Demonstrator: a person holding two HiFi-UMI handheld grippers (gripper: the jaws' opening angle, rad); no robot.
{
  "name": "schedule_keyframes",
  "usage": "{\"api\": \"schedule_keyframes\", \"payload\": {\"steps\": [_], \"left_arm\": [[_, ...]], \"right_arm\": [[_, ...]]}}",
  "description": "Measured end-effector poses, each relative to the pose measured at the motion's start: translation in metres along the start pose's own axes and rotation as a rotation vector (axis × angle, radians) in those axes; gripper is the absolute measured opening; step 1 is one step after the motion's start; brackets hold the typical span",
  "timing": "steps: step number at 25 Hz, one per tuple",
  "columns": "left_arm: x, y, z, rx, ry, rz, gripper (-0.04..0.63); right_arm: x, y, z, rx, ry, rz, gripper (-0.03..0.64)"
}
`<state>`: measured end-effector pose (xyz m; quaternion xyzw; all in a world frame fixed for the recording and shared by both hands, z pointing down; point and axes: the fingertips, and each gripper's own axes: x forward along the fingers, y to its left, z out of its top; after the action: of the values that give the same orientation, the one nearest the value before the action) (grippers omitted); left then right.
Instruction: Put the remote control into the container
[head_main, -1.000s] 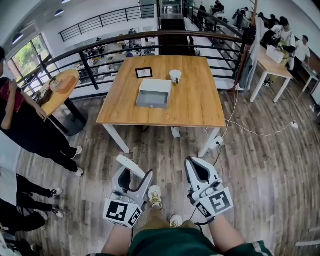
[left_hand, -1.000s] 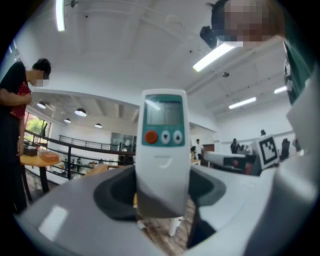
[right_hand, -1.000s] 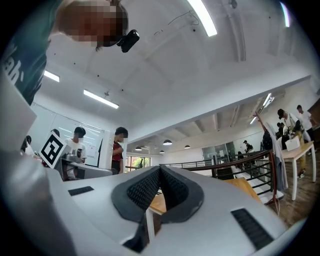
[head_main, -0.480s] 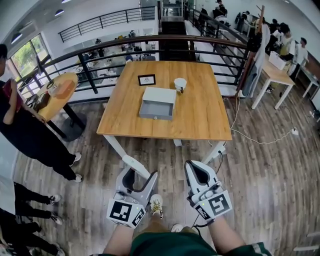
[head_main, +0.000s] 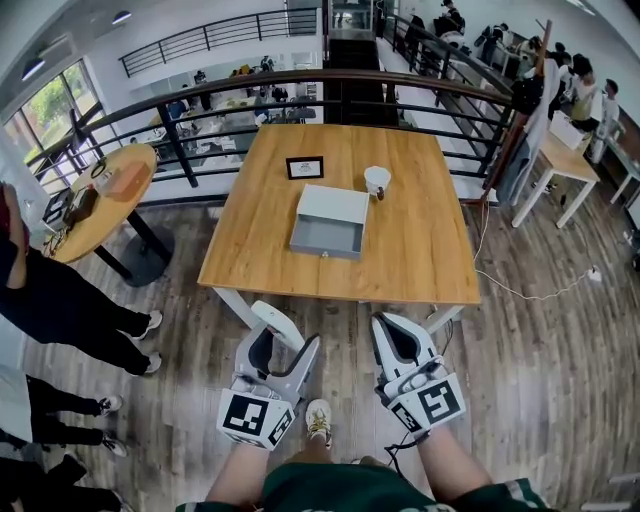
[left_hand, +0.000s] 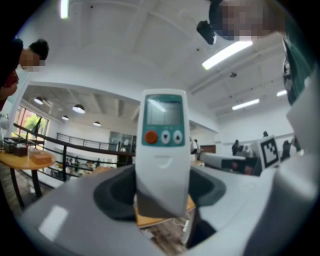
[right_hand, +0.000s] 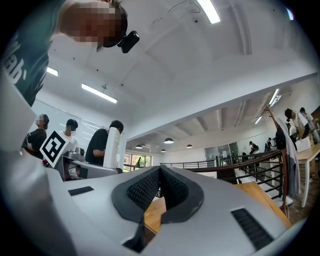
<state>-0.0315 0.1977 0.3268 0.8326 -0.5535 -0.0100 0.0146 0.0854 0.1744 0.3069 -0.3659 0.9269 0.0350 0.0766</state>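
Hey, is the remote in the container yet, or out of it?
Out. The remote stands clamped between the jaws of the left gripper, while the grey container sits on the table ahead, apart from it.

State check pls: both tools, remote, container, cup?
left tool: shut on the remote control.
right tool: shut, nothing between the jaws.
remote control: held button-side to the camera, not yet in the container.
container: on the table, open on top, looks empty.
cup: upright on the table, beside the container.
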Motion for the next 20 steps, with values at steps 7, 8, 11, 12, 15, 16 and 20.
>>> {"api": "schedule_keyframes", "payload": {"steps": [7,8,11,12,15,16,20], "left_arm": [[0.029,0.046,0.003,-0.017,0.015,0.003,0.284],[0.033,0.052,0.003,-0.019,0.016,0.000,0.284],[0.044,0.067,0.004,-0.021,0.018,-0.009,0.284],[0.047,0.072,0.004,-0.016,0.022,-0.012,0.284],[0.057,0.085,0.004,-0.012,0.025,-0.025,0.284],[0.060,0.088,0.005,-0.009,0.024,-0.030,0.284],[0.072,0.100,0.009,0.001,0.017,-0.045,0.284]], "right_arm": [[0.048,-0.014,-0.007,0.009,0.005,-0.027,0.017],[0.055,-0.015,-0.007,0.006,0.004,-0.031,0.017],[0.072,-0.023,-0.009,0.011,0.004,-0.047,0.017],[0.078,-0.026,-0.010,0.017,0.003,-0.055,0.017],[0.091,-0.032,-0.011,0.017,-0.005,-0.078,0.017],[0.095,-0.034,-0.011,0.013,-0.009,-0.083,0.017],[0.107,-0.040,-0.008,0.004,-0.020,-0.098,0.017]]}}
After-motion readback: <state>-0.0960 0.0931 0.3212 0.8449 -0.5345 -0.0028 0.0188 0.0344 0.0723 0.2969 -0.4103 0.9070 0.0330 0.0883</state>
